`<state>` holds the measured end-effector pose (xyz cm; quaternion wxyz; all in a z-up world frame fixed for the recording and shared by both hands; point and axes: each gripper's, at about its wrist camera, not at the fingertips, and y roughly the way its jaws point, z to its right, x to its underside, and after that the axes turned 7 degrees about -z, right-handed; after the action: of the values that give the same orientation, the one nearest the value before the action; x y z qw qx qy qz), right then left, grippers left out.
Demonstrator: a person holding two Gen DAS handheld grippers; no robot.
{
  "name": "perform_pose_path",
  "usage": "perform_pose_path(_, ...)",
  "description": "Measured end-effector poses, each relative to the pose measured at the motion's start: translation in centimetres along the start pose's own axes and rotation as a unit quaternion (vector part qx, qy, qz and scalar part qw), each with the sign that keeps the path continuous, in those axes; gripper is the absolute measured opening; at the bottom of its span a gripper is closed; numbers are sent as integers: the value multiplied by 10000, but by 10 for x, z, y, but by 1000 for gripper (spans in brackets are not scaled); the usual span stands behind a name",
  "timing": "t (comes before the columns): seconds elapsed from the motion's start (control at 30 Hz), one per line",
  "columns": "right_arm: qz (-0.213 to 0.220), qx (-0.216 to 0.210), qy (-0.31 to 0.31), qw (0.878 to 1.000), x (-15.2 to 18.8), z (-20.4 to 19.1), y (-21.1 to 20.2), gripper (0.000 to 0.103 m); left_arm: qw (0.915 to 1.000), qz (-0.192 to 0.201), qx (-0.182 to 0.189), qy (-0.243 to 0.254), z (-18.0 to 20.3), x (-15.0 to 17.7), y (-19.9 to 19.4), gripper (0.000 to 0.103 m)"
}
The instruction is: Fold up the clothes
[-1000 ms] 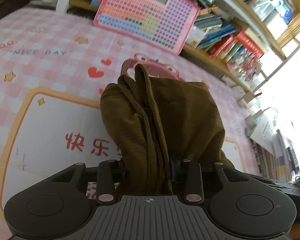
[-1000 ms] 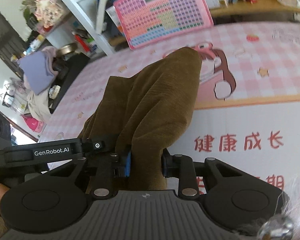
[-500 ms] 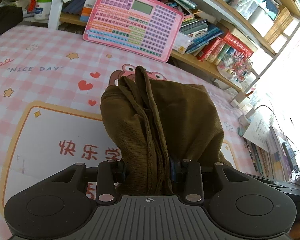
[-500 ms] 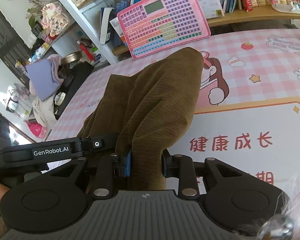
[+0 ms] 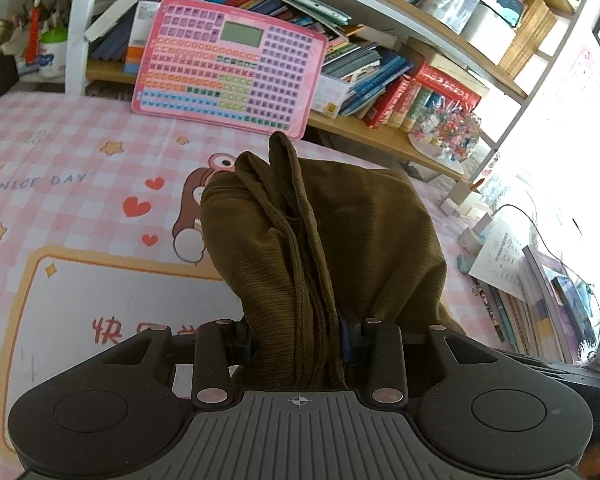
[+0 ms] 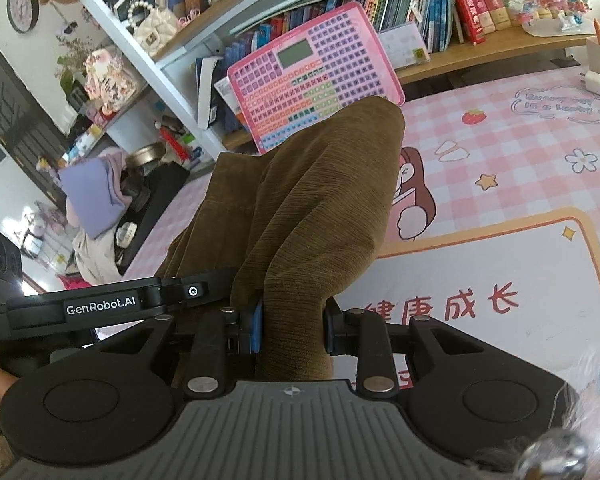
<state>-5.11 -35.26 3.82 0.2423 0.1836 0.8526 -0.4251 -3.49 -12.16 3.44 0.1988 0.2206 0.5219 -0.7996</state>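
An olive-brown ribbed garment (image 5: 340, 240) is bunched in thick folds and lifted off the pink checked table mat (image 5: 60, 200). My left gripper (image 5: 296, 340) is shut on one gathered edge of it, the cloth filling the gap between the pads. In the right wrist view the same garment (image 6: 312, 208) drapes forward from my right gripper (image 6: 292, 328), which is shut on another bunch of it. The left gripper's black body (image 6: 100, 304) shows just left of the right one, so both hold the cloth close together. The fingertips are buried in fabric.
A pink keyboard toy (image 5: 228, 64) leans on the bookshelf (image 5: 400, 92) at the mat's far edge. Papers, books and a cable (image 5: 540, 248) lie to the right. A lilac cloth pile (image 6: 92, 196) and clutter sit off the table's left. A white charger (image 6: 592, 80) stands far right.
Both grippers have risen and drawn back with the garment, so more of the shelf and the keyboard toy shows. The grips on the cloth are unchanged.
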Motion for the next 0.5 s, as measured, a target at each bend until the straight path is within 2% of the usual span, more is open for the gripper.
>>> perform_pose_path(0.23, 69, 100, 68, 9999, -4, 0, 3, 26, 9999, -53, 79, 111, -3, -8, 6, 35)
perform_pose_path(0.5, 13, 309, 71, 9995, -16, -19, 30, 26, 9994, -155, 289, 83, -36, -25, 14, 35)
